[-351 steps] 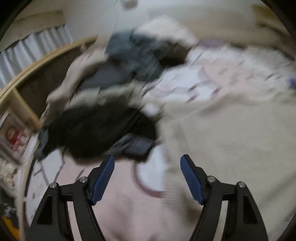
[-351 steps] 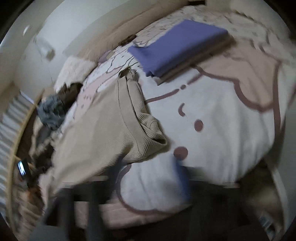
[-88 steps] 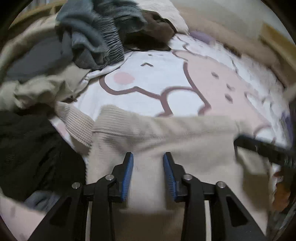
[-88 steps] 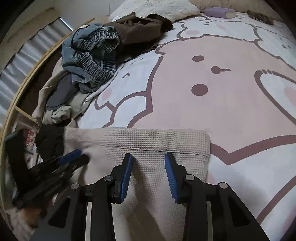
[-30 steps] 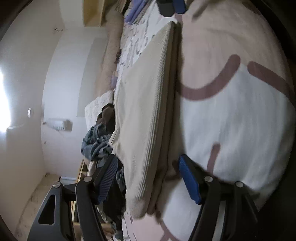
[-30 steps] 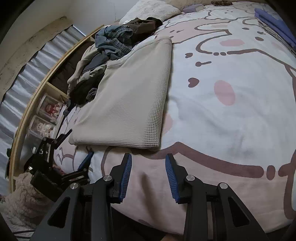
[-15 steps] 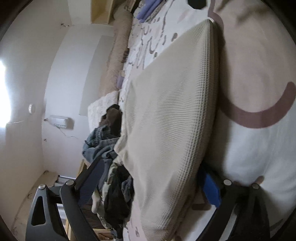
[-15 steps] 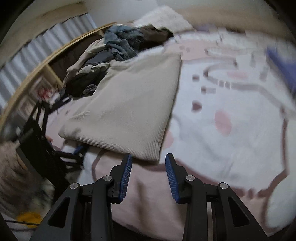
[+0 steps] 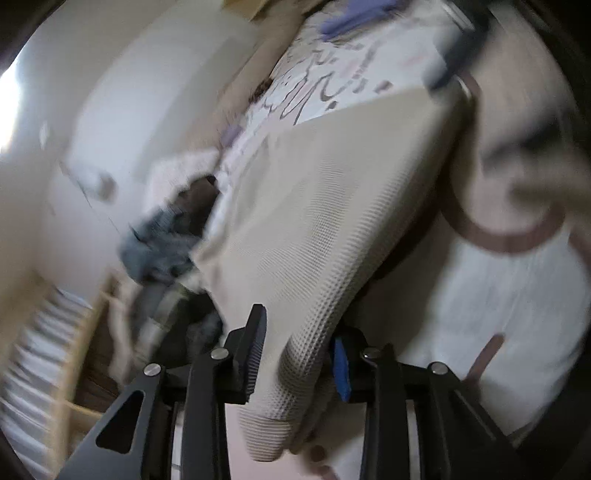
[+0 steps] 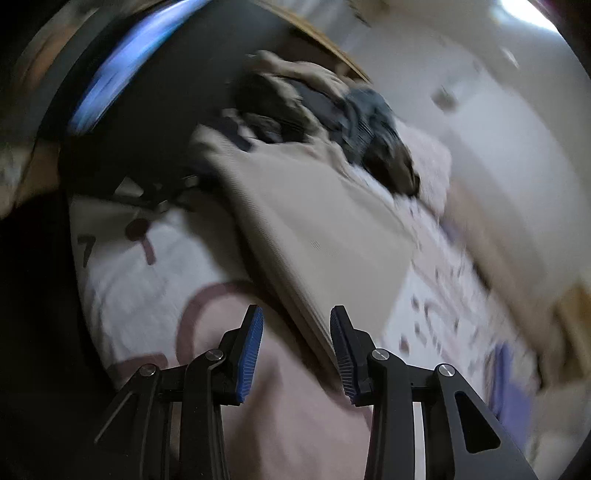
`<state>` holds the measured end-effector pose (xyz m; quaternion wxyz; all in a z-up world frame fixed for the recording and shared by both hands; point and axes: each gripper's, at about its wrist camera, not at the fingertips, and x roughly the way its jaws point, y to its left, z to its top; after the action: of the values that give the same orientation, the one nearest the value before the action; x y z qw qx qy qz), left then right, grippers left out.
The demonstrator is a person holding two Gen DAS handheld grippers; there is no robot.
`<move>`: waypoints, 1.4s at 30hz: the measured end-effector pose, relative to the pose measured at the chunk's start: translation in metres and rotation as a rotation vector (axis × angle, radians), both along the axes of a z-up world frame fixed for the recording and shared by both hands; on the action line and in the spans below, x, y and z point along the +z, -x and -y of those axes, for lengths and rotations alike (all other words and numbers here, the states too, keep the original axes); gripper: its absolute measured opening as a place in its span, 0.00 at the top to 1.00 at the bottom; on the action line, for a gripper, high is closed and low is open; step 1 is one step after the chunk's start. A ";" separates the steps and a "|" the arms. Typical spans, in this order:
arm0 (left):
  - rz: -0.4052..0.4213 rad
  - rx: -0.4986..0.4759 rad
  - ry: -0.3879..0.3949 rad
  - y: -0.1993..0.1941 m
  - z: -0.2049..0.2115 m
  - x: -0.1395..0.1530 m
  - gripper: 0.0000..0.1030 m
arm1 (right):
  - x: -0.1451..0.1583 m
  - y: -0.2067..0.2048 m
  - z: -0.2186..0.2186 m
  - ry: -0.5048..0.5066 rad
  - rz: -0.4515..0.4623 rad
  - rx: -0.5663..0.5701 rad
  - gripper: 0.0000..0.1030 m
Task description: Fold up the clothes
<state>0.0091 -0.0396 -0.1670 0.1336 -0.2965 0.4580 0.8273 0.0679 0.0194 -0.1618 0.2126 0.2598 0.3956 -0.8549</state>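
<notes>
A folded beige waffle-knit garment lies on the cartoon-print bedspread. My left gripper is shut on its near corner, the cloth bulging between the blue pads. In the right wrist view the same garment stretches away from my right gripper, which is open, with the garment's near edge lying between its blue pads. Both views are blurred by motion.
A heap of unfolded dark and grey clothes sits beyond the garment. Folded purple items lie at the bed's far end. A wooden bed rail and white wall are on the left.
My left gripper has closed from wide open onto the garment's corner. My right gripper has swung round to the garment's other end and stays open.
</notes>
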 end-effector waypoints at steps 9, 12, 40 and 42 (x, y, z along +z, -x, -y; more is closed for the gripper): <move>0.177 0.073 -0.301 0.022 0.026 0.022 0.70 | -0.045 0.023 0.042 -0.248 -0.235 0.093 0.59; 0.196 0.083 -0.336 0.021 0.028 0.024 0.70 | -0.047 0.033 0.039 -0.271 -0.280 0.068 0.58; -0.306 -0.307 0.545 -0.063 0.011 -0.067 0.48 | 0.045 0.116 -0.060 0.220 0.183 -0.038 0.81; -0.299 -0.299 0.549 -0.059 0.009 -0.068 0.48 | 0.053 0.118 -0.066 0.314 0.265 -0.071 0.81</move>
<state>0.0679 -0.0488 -0.2348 0.1000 -0.1266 0.7164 0.6788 -0.0501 0.0856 -0.1086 0.2706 0.3473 0.2167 -0.8713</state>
